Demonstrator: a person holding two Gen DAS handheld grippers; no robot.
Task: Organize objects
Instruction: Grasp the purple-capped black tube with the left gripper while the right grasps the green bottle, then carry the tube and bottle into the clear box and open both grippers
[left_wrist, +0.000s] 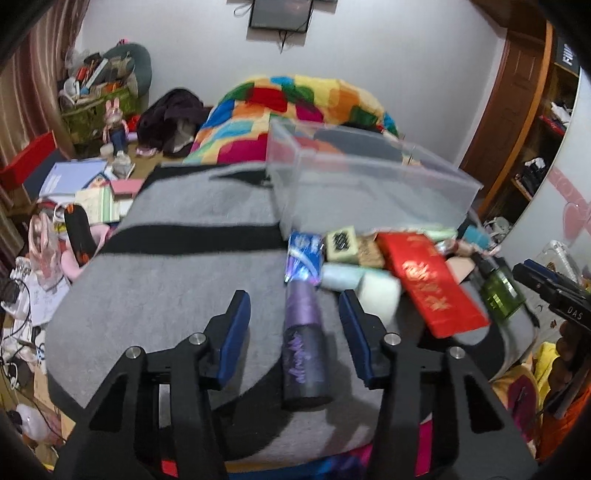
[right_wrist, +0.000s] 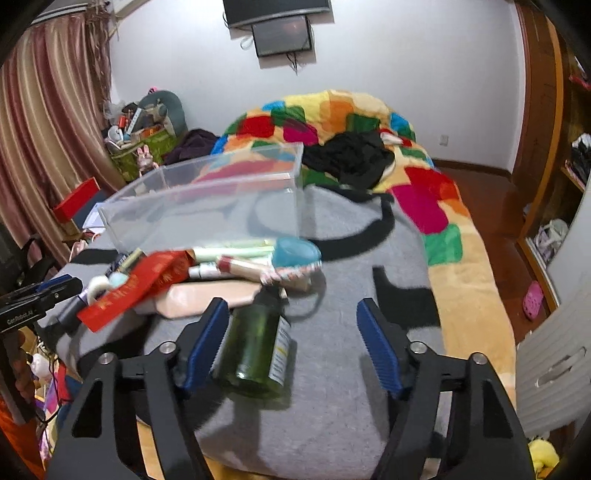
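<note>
A clear plastic bin (left_wrist: 373, 177) (right_wrist: 207, 199) stands on the grey blanket (left_wrist: 177, 280) (right_wrist: 347, 280). In front of it lies a pile: a red packet (left_wrist: 432, 284) (right_wrist: 144, 284), tubes, a blue pouch (left_wrist: 304, 254), small boxes. My left gripper (left_wrist: 293, 306) is open, its jaws on either side of a purple bottle (left_wrist: 303, 350) lying on the blanket. My right gripper (right_wrist: 293, 317) is open; a green bottle (right_wrist: 258, 347) (left_wrist: 500, 291) lies between its fingers, close to the left finger (right_wrist: 208, 339).
A colourful quilt (right_wrist: 424, 192) covers the bed beyond the blanket. Cluttered papers, boxes and cables (left_wrist: 74, 192) lie on the floor at left. A wooden wardrobe (right_wrist: 546, 147) stands at right. A black garment (right_wrist: 351, 155) lies behind the bin.
</note>
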